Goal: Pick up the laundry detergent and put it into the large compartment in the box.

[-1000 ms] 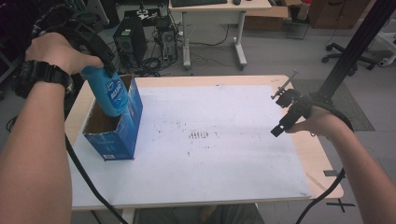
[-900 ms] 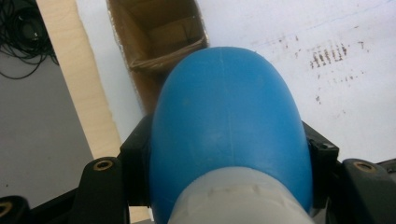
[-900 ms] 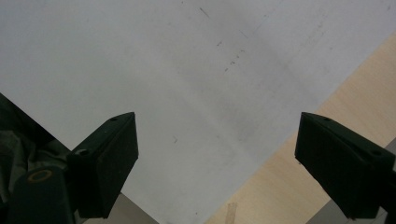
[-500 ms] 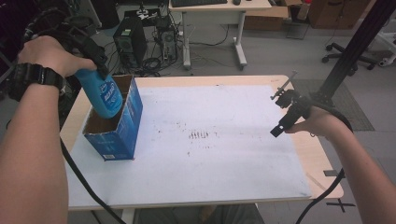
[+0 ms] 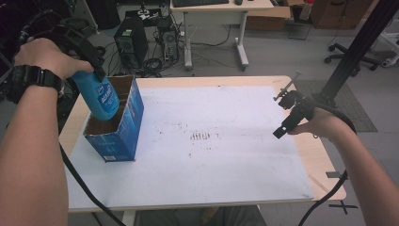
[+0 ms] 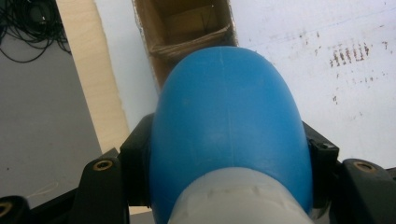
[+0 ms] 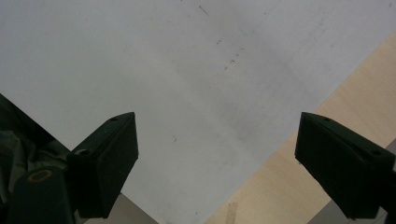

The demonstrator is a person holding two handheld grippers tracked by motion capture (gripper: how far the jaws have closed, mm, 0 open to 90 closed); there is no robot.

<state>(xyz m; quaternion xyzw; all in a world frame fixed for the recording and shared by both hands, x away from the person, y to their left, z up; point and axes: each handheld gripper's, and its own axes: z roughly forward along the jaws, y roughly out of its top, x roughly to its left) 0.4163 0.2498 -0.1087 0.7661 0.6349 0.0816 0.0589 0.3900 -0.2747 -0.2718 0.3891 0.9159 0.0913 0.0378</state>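
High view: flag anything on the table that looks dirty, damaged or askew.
Dark smudges mark the middle of the white sheet. The blue box stands upright and intact at the table's left edge; the bottle is tilted only because the left gripper holds it.

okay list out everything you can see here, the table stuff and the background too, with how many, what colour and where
Bottle: one, blue, tilted bottom-first over the box's open top, clamped in the left claw.
Box: one, blue cardboard with brown inside, open top, at the table's left edge.
Table sheet: one, white with dark specks, covering most of the table.
Table: one, pale wood.
Computer tower: one, black, on the floor behind the table.
Desk: one, light top with white legs, in the background.
Office chair: one, black base, far right.
Left claw: one, black, shut on the bottle.
Right claw: one, black, open over the table's right edge.
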